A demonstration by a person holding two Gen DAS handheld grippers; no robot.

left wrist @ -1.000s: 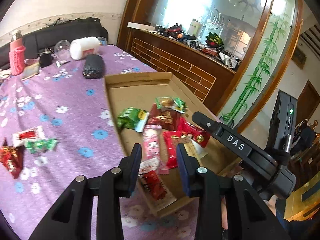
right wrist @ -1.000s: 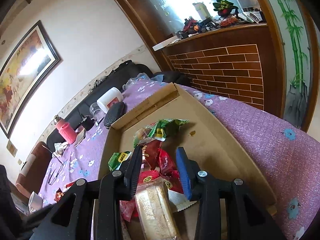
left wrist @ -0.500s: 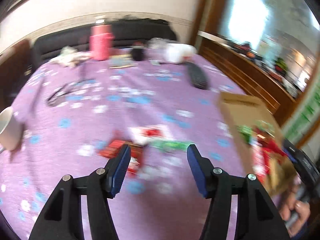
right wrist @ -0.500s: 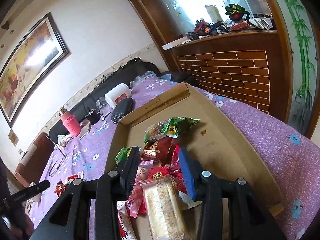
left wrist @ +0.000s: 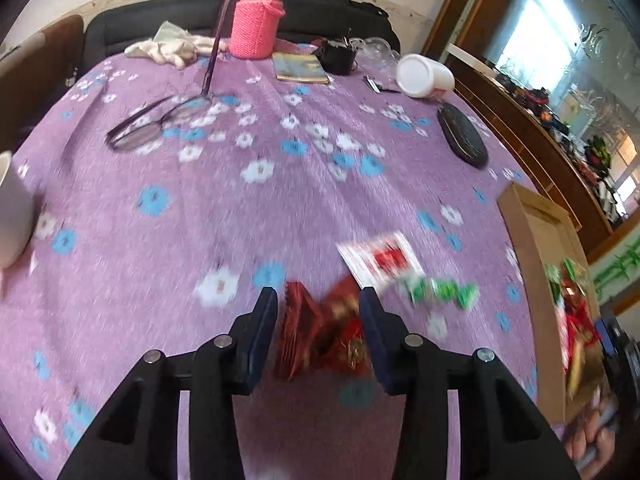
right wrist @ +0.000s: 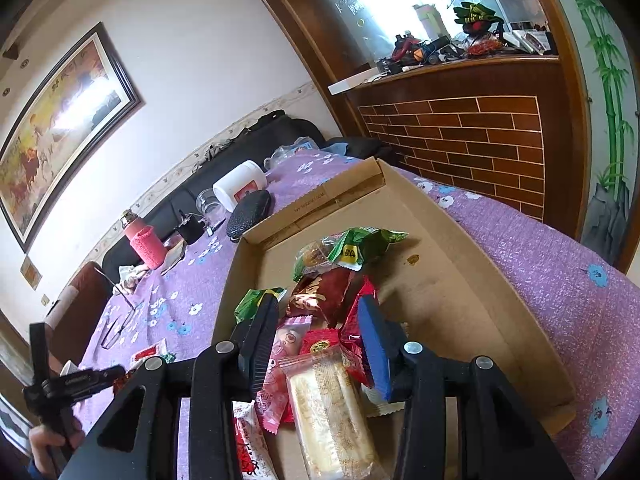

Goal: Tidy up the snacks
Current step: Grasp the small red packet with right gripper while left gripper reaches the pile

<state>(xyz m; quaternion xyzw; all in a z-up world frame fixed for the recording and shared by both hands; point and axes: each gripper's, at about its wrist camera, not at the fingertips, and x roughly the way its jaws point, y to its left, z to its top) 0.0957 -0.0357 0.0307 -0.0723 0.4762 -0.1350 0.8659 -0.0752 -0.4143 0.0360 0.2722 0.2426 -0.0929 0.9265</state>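
L gripper [left wrist: 318, 308]: over purple floral tablecloth [left wrist: 240, 208], jaws just narrowed, dark red snack packet [left wrist: 320, 332] between the pads; contact unclear (blur), not clearly clamped
R gripper [right wrist: 318, 320]: over cardboard tray [right wrist: 460, 320], jaws eased apart, gripping nothing
Tray: at table's right edge, holds pile of packets incl. pale wafer pack [right wrist: 332, 412]
Loose on cloth: red-white packet [left wrist: 380, 260], green packet [left wrist: 440, 290], just beside the L gripper

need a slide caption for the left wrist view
Left claw straddles a red snack packet on the purple floral tablecloth.
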